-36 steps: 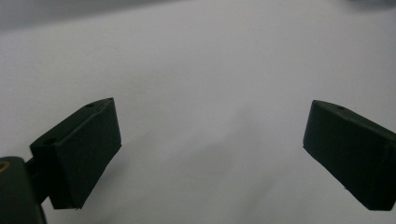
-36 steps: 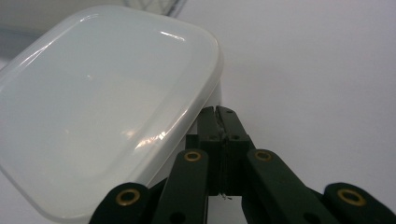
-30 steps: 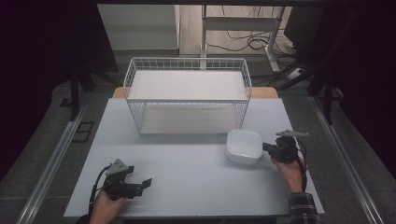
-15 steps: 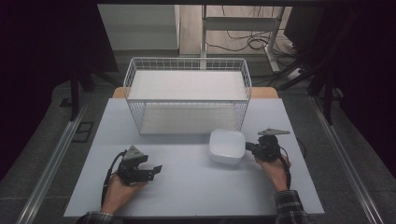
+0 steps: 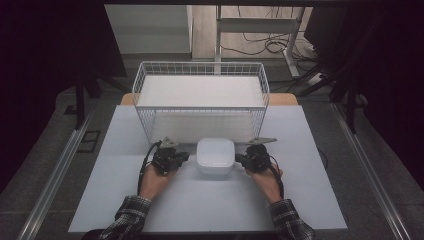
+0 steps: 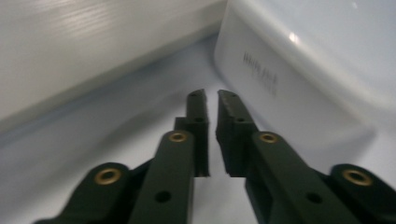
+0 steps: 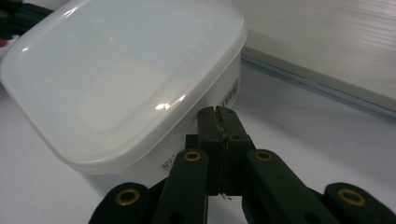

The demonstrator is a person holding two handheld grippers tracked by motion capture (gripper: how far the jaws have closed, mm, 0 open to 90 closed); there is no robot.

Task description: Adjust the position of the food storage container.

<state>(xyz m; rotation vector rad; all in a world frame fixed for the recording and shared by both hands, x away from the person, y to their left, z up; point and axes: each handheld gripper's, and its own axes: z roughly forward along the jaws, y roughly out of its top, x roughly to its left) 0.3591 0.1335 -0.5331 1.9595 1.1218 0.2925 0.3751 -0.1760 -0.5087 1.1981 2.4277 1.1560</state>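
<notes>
Container [image 5: 215, 156]: white translucent plastic, square, rounded corners, lidded, printed side label. We flank it with left tongs [image 5: 184, 157] and right tongs [image 5: 240, 159], both clenched empty.

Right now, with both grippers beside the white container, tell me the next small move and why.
Probably ease the left gripper inward until it meets the white container. Its jaws have just been closing, with nothing between them, and a gap to the container wall remains. The right gripper, jaws shut, already sits against the opposite side. Pressing from both sides could then let them lift it toward the wire basket.
</notes>
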